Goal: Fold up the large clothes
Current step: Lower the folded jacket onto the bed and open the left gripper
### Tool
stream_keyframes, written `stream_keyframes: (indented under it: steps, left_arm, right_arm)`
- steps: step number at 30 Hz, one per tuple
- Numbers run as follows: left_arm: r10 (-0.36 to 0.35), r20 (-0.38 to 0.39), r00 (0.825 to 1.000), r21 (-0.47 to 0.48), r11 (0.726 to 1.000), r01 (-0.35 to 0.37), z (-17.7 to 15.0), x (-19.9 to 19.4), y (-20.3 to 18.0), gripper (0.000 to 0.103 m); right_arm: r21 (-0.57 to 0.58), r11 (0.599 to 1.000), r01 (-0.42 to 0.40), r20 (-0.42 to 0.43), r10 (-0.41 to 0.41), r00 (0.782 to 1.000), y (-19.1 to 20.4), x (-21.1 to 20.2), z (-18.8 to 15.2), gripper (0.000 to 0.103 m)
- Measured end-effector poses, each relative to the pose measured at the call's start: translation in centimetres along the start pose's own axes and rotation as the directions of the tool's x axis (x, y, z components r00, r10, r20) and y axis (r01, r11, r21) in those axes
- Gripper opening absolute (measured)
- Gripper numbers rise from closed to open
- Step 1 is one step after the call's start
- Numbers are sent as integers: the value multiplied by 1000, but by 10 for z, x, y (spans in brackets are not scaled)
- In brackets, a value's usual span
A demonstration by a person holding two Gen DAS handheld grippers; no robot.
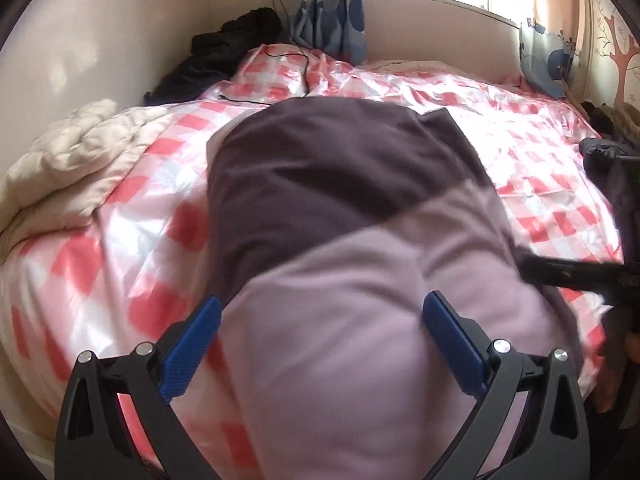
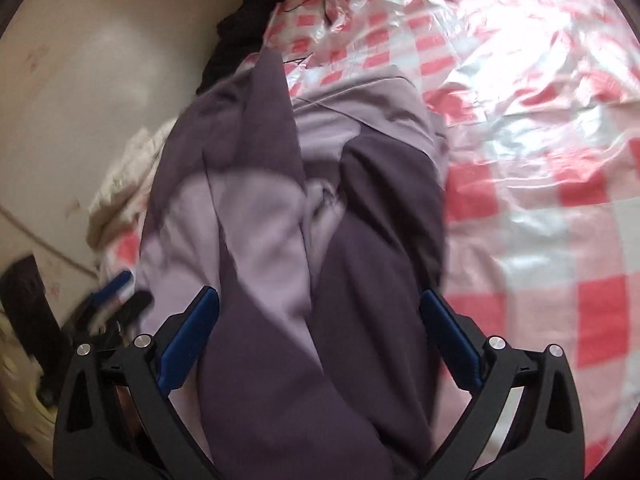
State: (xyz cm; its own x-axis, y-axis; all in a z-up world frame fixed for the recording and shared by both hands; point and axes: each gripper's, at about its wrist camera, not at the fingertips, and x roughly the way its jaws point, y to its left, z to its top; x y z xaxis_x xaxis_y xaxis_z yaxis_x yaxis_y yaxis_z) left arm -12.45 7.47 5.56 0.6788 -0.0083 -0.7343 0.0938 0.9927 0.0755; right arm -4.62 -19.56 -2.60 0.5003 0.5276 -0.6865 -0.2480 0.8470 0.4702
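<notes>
A large two-tone garment, dark purple at the far end and pale lilac at the near end, lies on the pink-and-white check bed cover. My left gripper is open, its blue fingertips wide apart over the lilac part. The right gripper's dark body pokes in at the garment's right edge. In the right wrist view the garment lies rumpled in long folds, and my right gripper hangs open above it. The left gripper shows blurred at the lower left.
A cream quilt is bunched at the bed's left edge. Black clothes and a thin cable lie at the back left by the wall. More dark clothing sits at the right edge. Curtains hang behind the bed.
</notes>
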Motion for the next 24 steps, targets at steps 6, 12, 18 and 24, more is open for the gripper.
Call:
stream_keyframes:
  steps: [6, 12, 18, 24]
  left_arm:
    - [-4, -10, 1000, -20, 1000, 4, -11, 9, -3, 98]
    - [24, -6, 1000, -19, 1000, -24, -20, 9, -9, 98]
    - [98, 68, 993, 37, 994, -100, -24, -1, -17, 98]
    - [61, 65, 996, 9, 998, -62, -24, -1, -8, 98]
  right_arm:
    - [3, 999, 51, -26, -51, 998, 5, -17, -16, 96]
    - [-55, 993, 100, -74, -104, 992, 13, 12, -52, 96]
    - [-67, 996, 59, 34, -57, 998, 49, -31, -12, 96]
    - [-137, 980, 144, 144, -125, 982, 79, 4, 80, 96]
